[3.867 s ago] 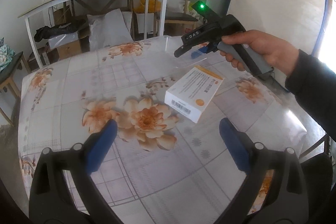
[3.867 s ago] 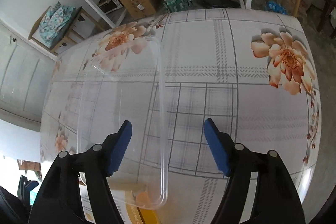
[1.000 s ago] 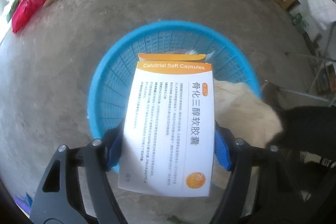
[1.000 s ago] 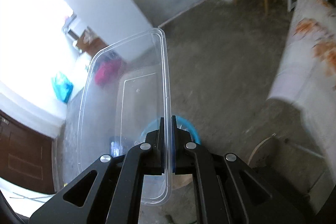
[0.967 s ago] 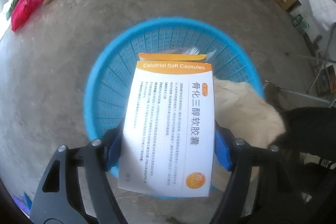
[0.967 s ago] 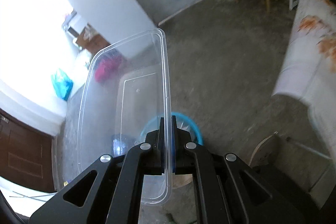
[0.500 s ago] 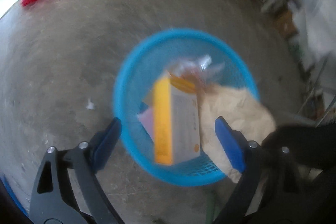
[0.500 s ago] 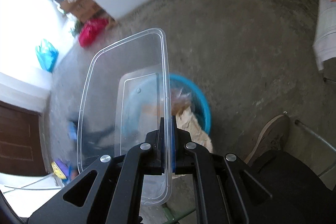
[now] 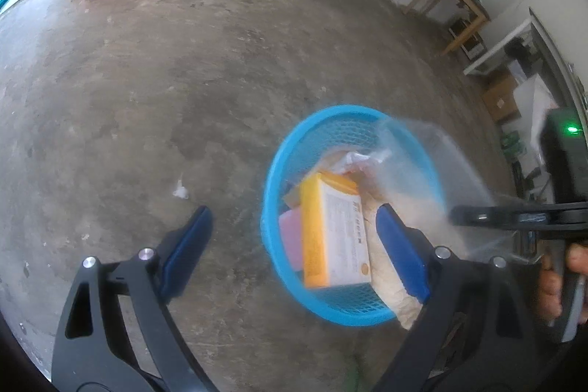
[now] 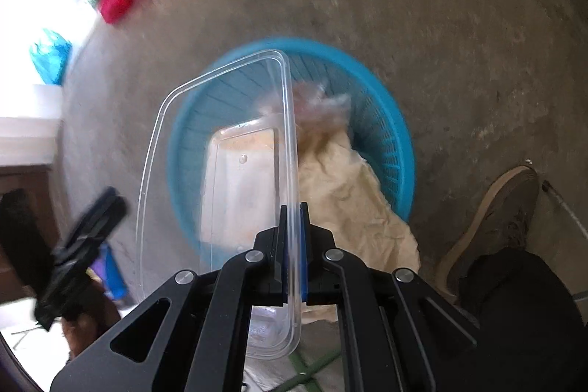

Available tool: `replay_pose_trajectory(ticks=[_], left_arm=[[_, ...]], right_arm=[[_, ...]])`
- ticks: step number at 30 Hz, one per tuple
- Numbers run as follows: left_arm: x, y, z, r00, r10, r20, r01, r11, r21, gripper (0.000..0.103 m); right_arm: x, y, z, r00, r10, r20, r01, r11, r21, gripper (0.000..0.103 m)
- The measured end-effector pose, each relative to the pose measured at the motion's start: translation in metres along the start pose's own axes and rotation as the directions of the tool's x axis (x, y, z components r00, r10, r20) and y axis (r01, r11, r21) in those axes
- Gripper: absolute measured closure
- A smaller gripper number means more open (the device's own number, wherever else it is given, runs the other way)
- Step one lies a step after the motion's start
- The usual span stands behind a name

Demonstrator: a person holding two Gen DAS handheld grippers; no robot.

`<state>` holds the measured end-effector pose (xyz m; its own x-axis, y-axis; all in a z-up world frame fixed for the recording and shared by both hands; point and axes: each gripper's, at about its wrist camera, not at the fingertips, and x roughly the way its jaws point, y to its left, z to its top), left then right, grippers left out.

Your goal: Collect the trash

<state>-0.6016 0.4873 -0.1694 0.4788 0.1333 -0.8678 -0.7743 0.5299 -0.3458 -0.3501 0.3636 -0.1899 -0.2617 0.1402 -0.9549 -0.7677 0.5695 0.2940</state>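
i'm looking down at a bare concrete floor (image 9: 183,79), and the blue mesh basket (image 9: 273,208) is sitting on it, already holding trash. a crumpled tan paper bag (image 10: 352,193) is spilling over the basket's near rim toward a person's shoe (image 10: 492,223). the clear plastic container (image 10: 220,186) is hanging over the basket's mouth, tilted on edge — my right gripper (image 10: 293,226) is clamping one of its long walls, jaws pressed together on the thin plastic. in the left wrist view that container is showing only as a blurred, see-through shape above the basket's right side. the orange and white medicine box (image 9: 334,230) is lying inside the basket, leaning against a pink item (image 9: 290,237), with crinkled clear wrap just beyond it. my left gripper (image 9: 294,245) is hovering above the basket's near-left rim, jaws standing wide apart with nothing between the blue pads (image 9: 187,245). a small white scrap (image 9: 180,190) is lying on the floor left of the basket.
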Motion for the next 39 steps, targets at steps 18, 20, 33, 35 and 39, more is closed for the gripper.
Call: replay_pose_trajectory(ticks=[18, 20, 33, 35, 39], left_arm=[[-0.003, -0.023, -0.003, 1.000, -0.016, -0.011, 0.017, 0.999, 0.052, 0.017], [-0.007, -0.030, -0.006, 1.000, -0.018, -0.007, 0.019, 0.997, 0.071, 0.017], [-0.007, -0.079, -0.034, 0.998, 0.025, -0.062, -0.010, 0.973, 0.230, 0.017], [-0.004, -0.084, -0.037, 0.997, 0.049, -0.065, -0.032, 0.967, 0.251, 0.016], [0.004, -0.090, -0.042, 0.989, 0.122, -0.079, -0.096, 0.955, 0.281, 0.014]], right_arm=[[0.005, 0.006, -0.003, 0.989, -0.108, 0.097, 0.109, 0.994, -0.011, 0.006], [-0.015, 0.013, -0.007, 0.979, -0.133, 0.152, 0.140, 0.990, -0.035, 0.006], [-0.092, 0.024, -0.048, 0.926, -0.164, 0.340, 0.181, 0.983, -0.018, 0.006], [-0.100, 0.020, -0.053, 0.917, -0.178, 0.358, 0.189, 0.982, 0.003, 0.006], [-0.105, 0.014, -0.063, 0.907, -0.193, 0.375, 0.191, 0.981, 0.043, 0.006]])
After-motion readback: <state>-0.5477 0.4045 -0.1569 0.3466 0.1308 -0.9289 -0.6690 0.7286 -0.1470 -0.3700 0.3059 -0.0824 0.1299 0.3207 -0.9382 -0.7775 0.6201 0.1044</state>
